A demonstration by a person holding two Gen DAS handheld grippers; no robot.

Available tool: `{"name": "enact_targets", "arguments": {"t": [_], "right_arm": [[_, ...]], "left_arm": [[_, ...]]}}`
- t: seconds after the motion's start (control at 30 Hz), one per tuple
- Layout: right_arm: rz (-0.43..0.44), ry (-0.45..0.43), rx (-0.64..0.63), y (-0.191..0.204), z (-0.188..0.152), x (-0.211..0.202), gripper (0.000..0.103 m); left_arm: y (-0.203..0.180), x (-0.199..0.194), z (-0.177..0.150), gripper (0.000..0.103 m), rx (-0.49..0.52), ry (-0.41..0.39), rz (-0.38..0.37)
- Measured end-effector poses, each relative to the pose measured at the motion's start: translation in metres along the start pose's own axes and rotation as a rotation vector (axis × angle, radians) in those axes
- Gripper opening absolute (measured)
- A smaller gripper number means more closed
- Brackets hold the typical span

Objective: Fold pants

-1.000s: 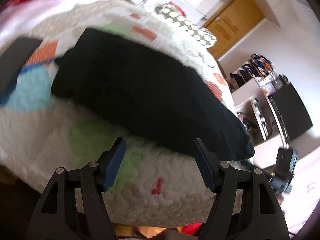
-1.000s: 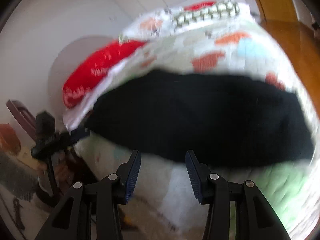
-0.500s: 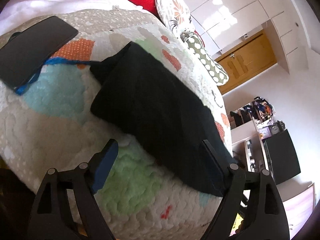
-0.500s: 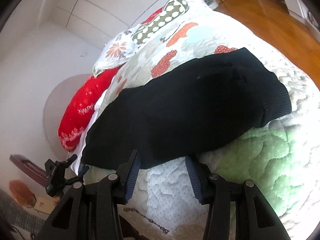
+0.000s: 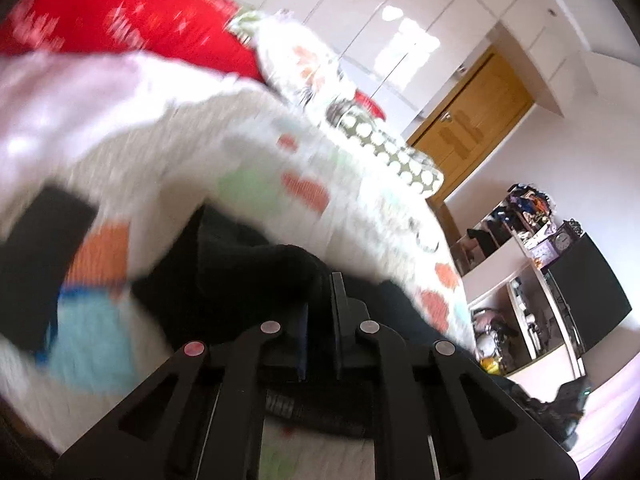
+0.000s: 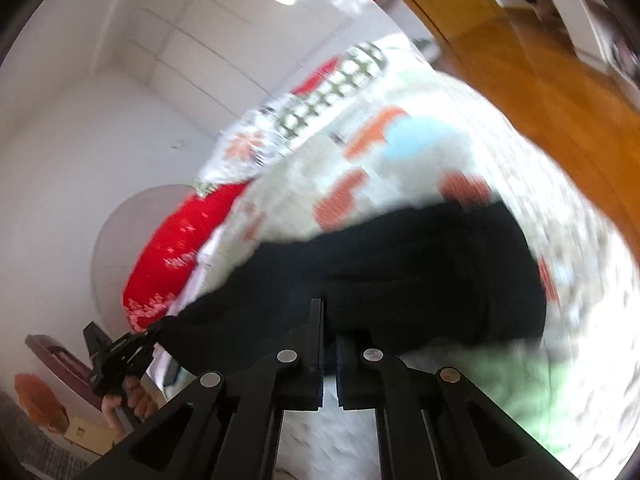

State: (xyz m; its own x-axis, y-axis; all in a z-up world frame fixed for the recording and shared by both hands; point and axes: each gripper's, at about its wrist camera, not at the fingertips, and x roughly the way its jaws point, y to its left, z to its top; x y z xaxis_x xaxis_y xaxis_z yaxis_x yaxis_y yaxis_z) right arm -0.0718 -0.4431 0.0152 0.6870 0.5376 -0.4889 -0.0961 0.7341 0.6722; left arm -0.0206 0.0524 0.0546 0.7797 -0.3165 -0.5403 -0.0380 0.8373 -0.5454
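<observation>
Bed, patchwork quilt (image 5: 260, 184): black pants (image 6: 400, 264) lie across its near part. Left claw (image 5: 320, 312) clenched on a bunched pants edge; right claw (image 6: 329, 344) clenched at the near hem, fabric between the pads. Red pillow (image 5: 132, 20) and dotted pillow (image 5: 392, 152) far; dark flat object (image 5: 36, 264) left. Shelves (image 5: 516, 300) hold blurred clutter.

Home bedroom: quilted bed (image 5: 248, 152), pillows (image 6: 172, 256), wardrobe (image 5: 384, 20).

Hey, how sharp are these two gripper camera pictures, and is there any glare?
Left wrist view: quilt and black pants smeared by motion blur, cupboard doors showing bright glare. Right wrist view: bedding blurred too, fisheye curving the wooden floor; the gripper frames stay sharp in both.
</observation>
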Motion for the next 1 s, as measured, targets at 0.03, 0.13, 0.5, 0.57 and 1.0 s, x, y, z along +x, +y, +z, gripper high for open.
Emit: {"name": "enact_targets", "arguments": {"t": [0.03, 0.13, 0.5, 0.57, 1.0], "right_arm": [[0.000, -0.020, -0.031, 0.010, 0.010, 0.000, 0.004], [0.008, -0.070, -0.101, 0.036, 0.031, -0.001, 0.004], [-0.021, 0.159, 0.013, -0.017, -0.039, 0.046, 0.007], [-0.030, 0.132, 0.015, -0.016, -0.032, 0.035, 0.014], [-0.177, 0.209, -0.158, -0.002, -0.015, -0.022, 0.025]], "left_arm": [[-0.004, 0.001, 0.010, 0.008, 0.012, -0.012, -0.002], [-0.004, -0.005, 0.025, 0.008, 0.043, -0.039, 0.009], [0.087, 0.023, -0.047, 0.008, -0.017, 0.121, 0.193], [0.080, 0.022, -0.044, 0.008, 0.013, 0.103, 0.204], [0.058, -0.026, -0.045, 0.036, 0.099, 0.055, 0.338]]}}
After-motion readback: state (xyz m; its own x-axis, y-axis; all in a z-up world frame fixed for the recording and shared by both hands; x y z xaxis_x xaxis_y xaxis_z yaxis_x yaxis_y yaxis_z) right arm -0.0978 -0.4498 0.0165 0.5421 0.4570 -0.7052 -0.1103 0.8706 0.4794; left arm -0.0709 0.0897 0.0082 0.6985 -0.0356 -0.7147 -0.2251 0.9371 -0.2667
